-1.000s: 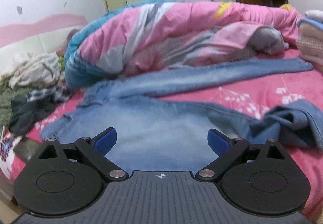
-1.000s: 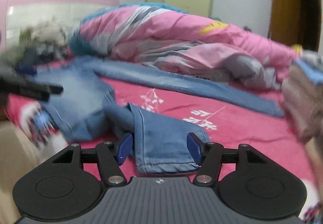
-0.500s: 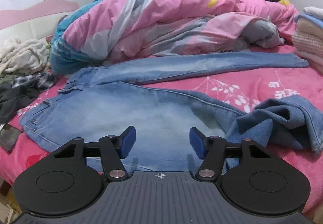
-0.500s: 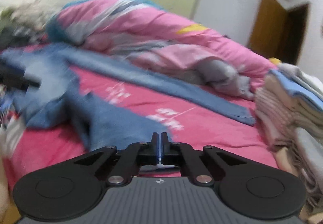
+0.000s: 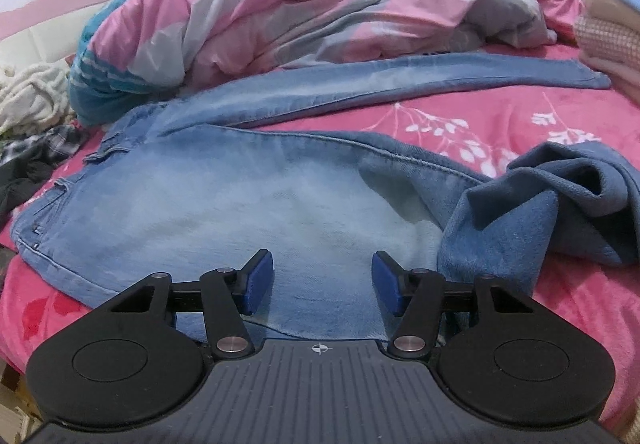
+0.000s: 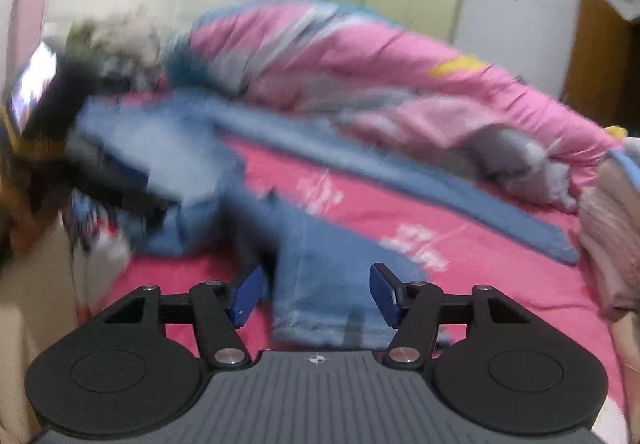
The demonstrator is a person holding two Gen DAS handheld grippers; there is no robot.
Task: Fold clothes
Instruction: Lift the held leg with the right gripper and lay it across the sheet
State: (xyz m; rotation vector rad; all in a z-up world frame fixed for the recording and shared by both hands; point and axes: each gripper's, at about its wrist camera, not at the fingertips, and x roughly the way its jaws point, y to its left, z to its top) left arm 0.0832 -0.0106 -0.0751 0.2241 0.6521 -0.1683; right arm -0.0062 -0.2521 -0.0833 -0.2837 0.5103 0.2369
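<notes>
Light blue jeans (image 5: 248, 212) lie spread on the pink bed, waistband at the left. One leg stretches along the quilt to the far right, the other is crumpled in a heap (image 5: 560, 212) at the right. My left gripper (image 5: 322, 286) is open, low over the near edge of the jeans' thigh, holding nothing. In the blurred right wrist view, my right gripper (image 6: 316, 294) is open with the hem of the folded-back jeans leg (image 6: 324, 284) lying between its fingers. The left gripper (image 6: 120, 192) shows as a dark shape at the left there.
A bunched pink, grey and teal quilt (image 5: 320, 12) fills the back of the bed. Folded clothes are stacked (image 5: 612, 28) at the right edge. Loose white and dark garments (image 5: 32, 124) lie at the left. A pink floral sheet (image 5: 480, 124) shows between the legs.
The left gripper moved in lower over the jeans, narrowing then widening again. The right gripper shut half a second ago and now stands open around the leg hem; its view swung left.
</notes>
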